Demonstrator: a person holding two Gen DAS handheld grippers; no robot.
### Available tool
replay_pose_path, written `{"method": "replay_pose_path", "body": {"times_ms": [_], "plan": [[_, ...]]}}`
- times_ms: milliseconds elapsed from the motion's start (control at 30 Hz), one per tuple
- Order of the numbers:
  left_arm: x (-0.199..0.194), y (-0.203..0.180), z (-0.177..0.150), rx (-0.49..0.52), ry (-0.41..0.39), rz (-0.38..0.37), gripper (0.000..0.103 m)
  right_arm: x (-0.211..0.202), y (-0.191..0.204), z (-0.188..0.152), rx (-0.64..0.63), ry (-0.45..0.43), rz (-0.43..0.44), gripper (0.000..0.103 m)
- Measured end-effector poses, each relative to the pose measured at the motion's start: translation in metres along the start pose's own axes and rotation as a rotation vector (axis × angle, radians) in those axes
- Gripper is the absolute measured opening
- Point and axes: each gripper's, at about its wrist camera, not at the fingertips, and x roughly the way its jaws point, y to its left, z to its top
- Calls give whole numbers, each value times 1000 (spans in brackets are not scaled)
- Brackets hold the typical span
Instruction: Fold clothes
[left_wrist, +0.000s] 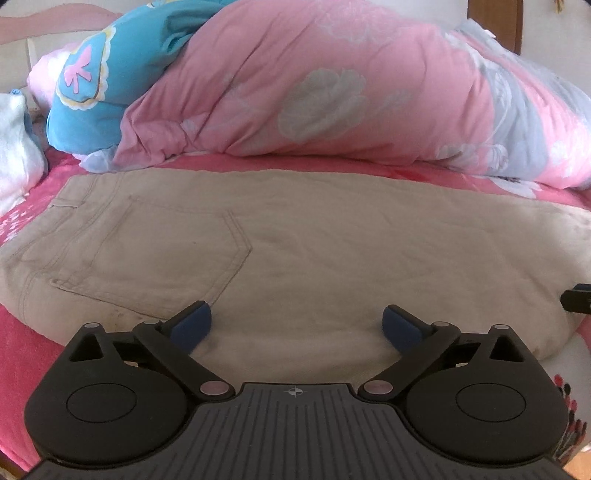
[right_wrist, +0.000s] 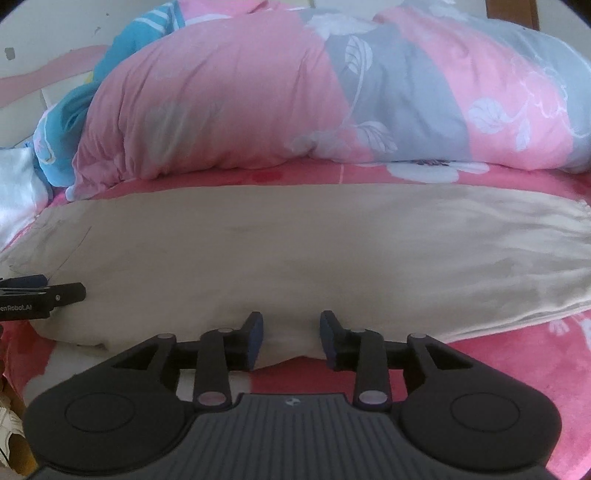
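Your beige trousers (left_wrist: 295, 240) lie flat across the middle of both views, stretched left to right on the pink floral bedsheet (left_wrist: 22, 332). In the left wrist view the back pocket (left_wrist: 155, 254) and a belt loop show at the left of the frame; in the right wrist view the trouser legs run off toward the right edge, where a hem (right_wrist: 580, 221) shows.

Your left gripper (left_wrist: 297, 326) sits at the lower centre of its frame with the blue pads (left_wrist: 192, 328) spread wide — nothing is pinched, and only cloth lies below the gap. Whether the pads touch the fabric cannot be told.

Your right gripper (right_wrist: 291, 339) is at the lower centre of its frame, at the near edge of the trousers. Its fingers stand at a narrow gap, with a small rise of the beige edge showing between the pads (right_wrist: 255, 339); they do not appear to press on it.

Each gripper's tip peeks into the other's view — at the right edge of the left view, at the left edge of the right view.

Behind the trousers, across the top of both frames, a bunched pink and grey floral quilt (left_wrist: 332, 85) is piled up, with a blue patterned cloth (left_wrist: 88, 81) at the upper left.
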Motion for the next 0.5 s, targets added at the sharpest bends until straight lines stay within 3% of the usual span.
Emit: {"method": "replay_pose_path", "body": {"times_ms": [300, 500], "plan": [[0, 4, 0, -7, 6, -19, 101, -5, 1, 4, 9, -7, -13, 45], [0, 7, 3, -20, 14, -37, 101, -28, -10, 15, 63, -78, -71, 51]]}}
